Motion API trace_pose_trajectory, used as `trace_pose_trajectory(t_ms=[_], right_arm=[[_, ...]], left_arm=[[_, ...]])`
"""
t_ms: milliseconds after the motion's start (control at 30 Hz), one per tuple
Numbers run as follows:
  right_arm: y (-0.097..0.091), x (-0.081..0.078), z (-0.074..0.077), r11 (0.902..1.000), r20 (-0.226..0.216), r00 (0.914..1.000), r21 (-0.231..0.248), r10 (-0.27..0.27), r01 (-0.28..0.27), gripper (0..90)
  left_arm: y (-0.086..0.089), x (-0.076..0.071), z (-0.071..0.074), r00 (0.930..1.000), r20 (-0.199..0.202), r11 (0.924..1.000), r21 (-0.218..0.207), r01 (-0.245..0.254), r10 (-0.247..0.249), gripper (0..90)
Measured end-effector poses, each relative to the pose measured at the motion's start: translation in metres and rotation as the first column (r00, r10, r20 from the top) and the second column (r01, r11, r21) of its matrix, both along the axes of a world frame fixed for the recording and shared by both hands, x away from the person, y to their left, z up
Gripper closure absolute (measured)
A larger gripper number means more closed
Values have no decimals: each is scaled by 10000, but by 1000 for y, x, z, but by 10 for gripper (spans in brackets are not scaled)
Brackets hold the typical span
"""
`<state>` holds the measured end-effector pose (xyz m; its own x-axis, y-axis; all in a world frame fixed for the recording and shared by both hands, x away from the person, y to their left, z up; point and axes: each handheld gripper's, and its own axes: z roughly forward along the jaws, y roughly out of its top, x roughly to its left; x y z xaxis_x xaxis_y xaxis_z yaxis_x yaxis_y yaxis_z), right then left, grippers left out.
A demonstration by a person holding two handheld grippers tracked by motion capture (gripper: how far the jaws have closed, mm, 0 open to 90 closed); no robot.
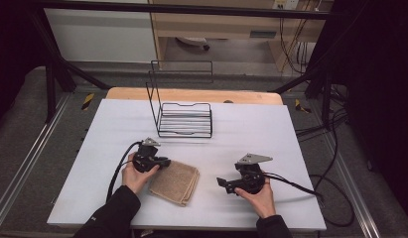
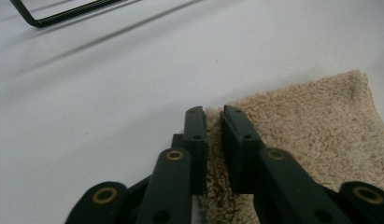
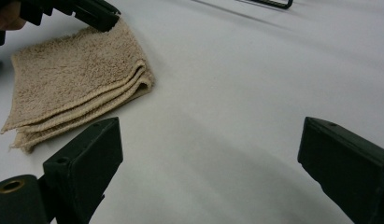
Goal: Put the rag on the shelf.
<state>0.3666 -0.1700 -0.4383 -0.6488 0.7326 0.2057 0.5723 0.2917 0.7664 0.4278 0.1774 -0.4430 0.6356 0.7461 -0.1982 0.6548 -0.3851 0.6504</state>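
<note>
The left tongs [image 2: 214, 122] are clamped on the near-left edge of the folded towel [image 2: 311, 130], a ridge of pile being pinched between the jaws; the right tongs [image 3: 208, 154] are held apart over bare counter [image 1: 251, 134], with nothing between them. The towel is judged soft, light and limp; its layers may slip apart or unfold when lifted by one edge, so a second hold on the stacked folded edge [image 3: 110, 95] would be steadier. It is laid near the front edge, left of centre; open room is left to the right and behind, up to the wire rack [image 1: 184, 119] at the back.
</note>
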Motion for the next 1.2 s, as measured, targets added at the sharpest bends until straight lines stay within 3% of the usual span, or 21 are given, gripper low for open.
trace_pose_trajectory(t_ms=[333,667,1000,1200], right_arm=[[5,3,2,9997,0,9997,133,-228,228,65],[41,13,5,9990,79,9990,-45,-434,434,124],[81,26,-1,9996,-109,9997,-176,-220,218,326],[90,30,-9,9987,-407,9984,-352,-393,379,480]], left_arm=[[0,-2,-2,10000,-54,9999,-111,-49,48,841],[0,-2,-4,9994,232,9997,39,258,-258,830],[0,-3,-4,9989,329,9994,100,327,-330,828],[0,-3,-3,9986,409,9993,170,340,-347,827]])
